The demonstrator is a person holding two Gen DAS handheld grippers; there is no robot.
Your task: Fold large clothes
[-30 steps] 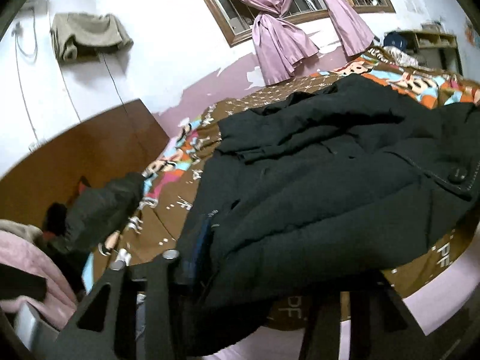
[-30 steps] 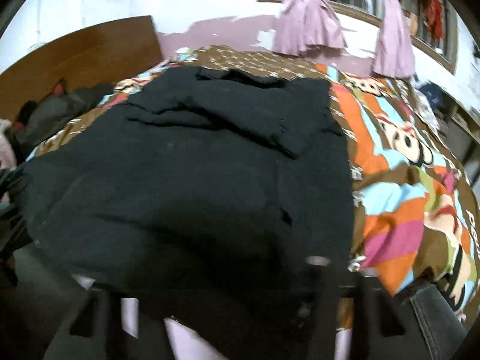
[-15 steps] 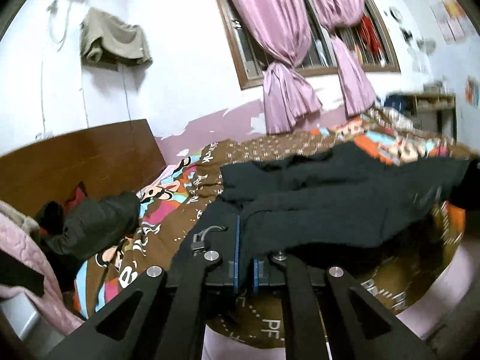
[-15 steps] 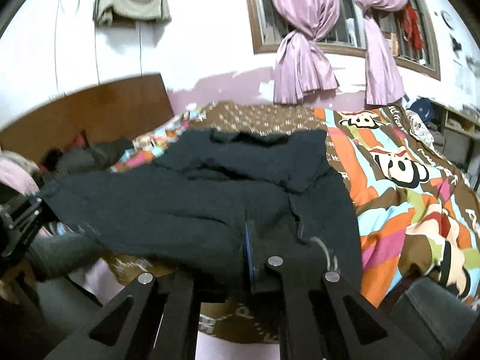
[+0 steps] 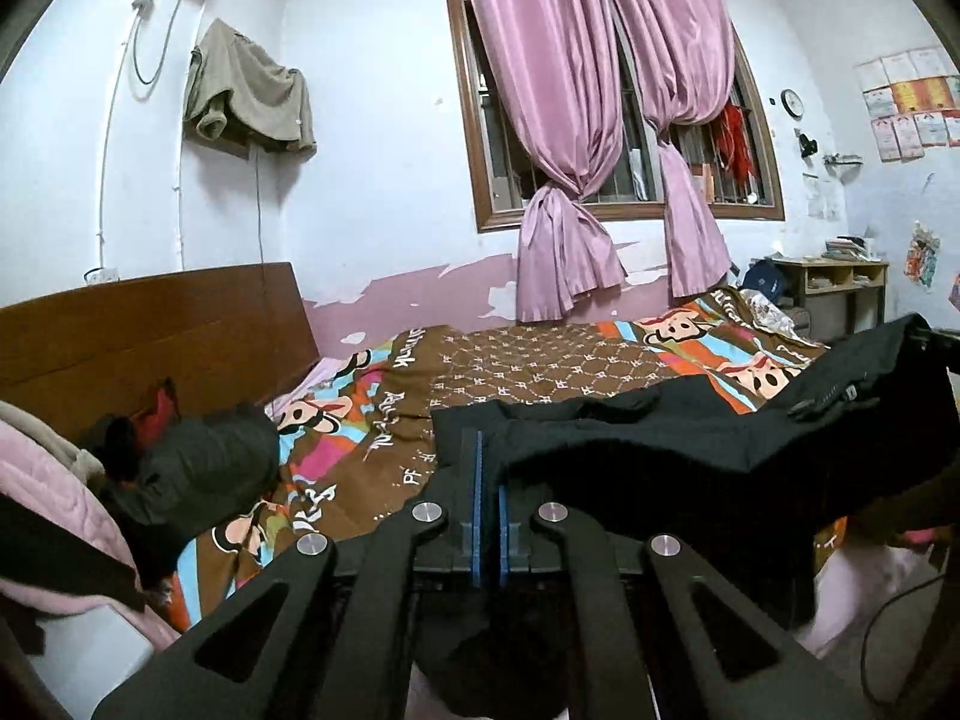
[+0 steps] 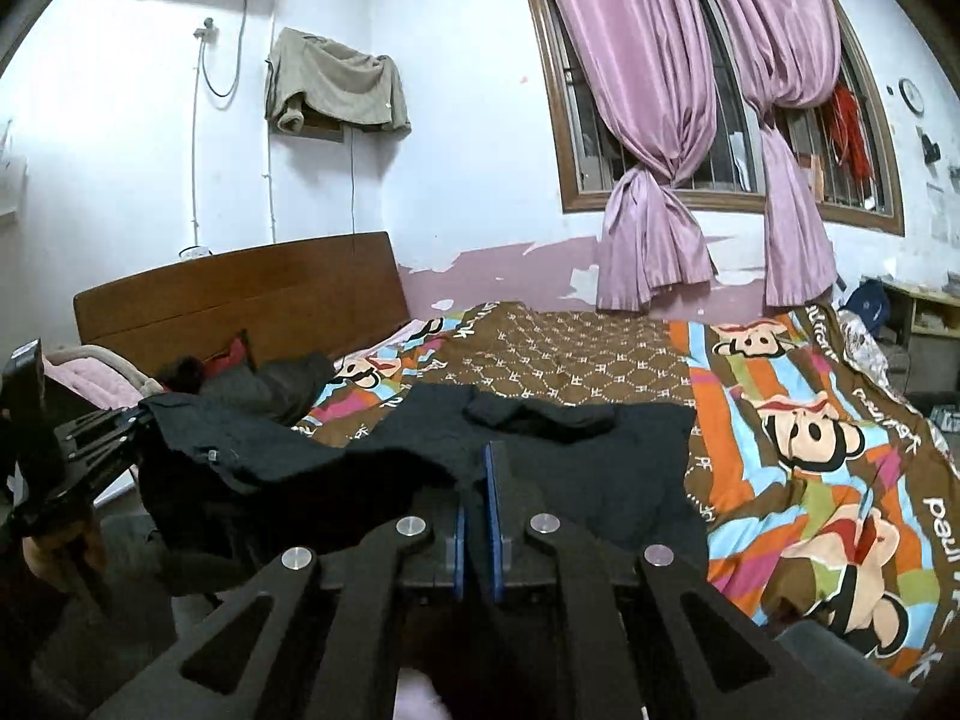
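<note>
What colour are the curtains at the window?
The curtains are pinkish purple, plain, each tied in a knot; the right wrist view shows them best.

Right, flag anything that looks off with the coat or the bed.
The black coat is half off the patterned bedspread: its near edge is held up by both grippers, left and right, with a sag between them. Nothing looks torn or spilled.

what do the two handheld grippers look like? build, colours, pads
Both match: the left gripper and right gripper are matte black linkage frames with triangular cut-outs, round silver pivot bolts, and two flat fingers edged with blue pads. In the right wrist view the left unit shows black struts on a boxy black body. No sleeve is visible.
</note>
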